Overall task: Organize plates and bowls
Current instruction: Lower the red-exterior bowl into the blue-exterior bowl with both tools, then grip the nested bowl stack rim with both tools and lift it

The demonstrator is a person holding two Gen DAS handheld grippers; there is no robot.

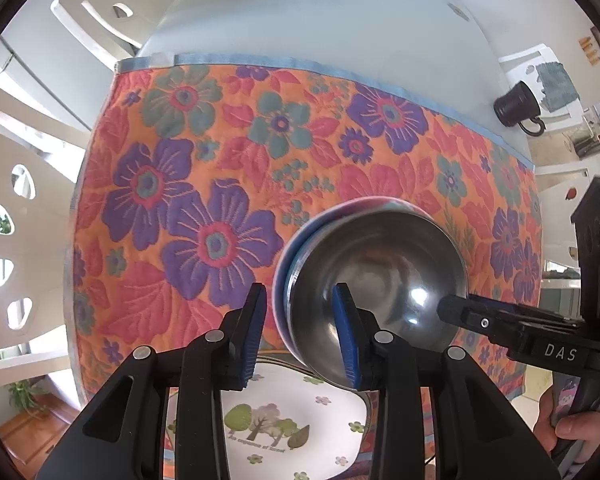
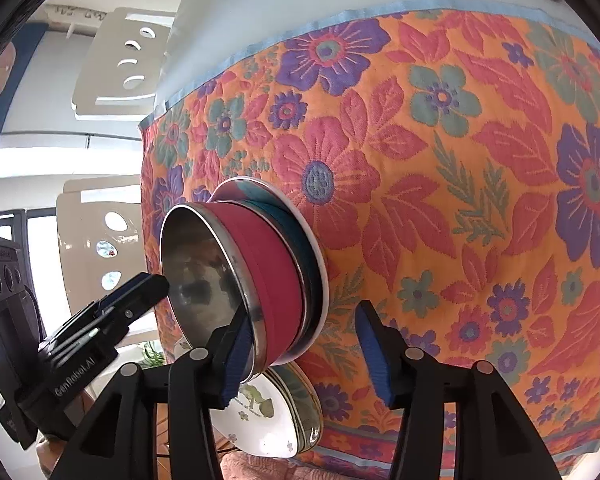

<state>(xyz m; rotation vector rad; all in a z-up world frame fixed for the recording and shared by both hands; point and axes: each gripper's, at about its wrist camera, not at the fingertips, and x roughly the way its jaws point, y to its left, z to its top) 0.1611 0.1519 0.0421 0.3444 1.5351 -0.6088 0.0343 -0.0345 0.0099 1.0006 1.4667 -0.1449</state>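
The steel bowl (image 2: 208,280) sits nested atop the bowl stack (image 2: 300,280) on the floral cloth (image 2: 460,160), just beyond the printed plates (image 2: 268,420); light, rigid, slick, so grip its thin rim; both the left tool (image 1: 300,332) and right tool (image 2: 304,352) gape wide, straddling that rim, holding nothing.

1 steel bowl (image 2: 204,276), 1 printed plate (image 1: 296,424), 1 black mug (image 1: 516,106), 2 claws (image 1: 300,336)

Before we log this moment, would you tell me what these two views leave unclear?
- Left wrist: the steel bowl is motion-blurred and covers most of the bowls beneath; their count is unclear.
- Left wrist: the plate is cut by the bottom edge and hidden behind the left gripper.
- Right wrist: the right gripper hides the plate stack's top.
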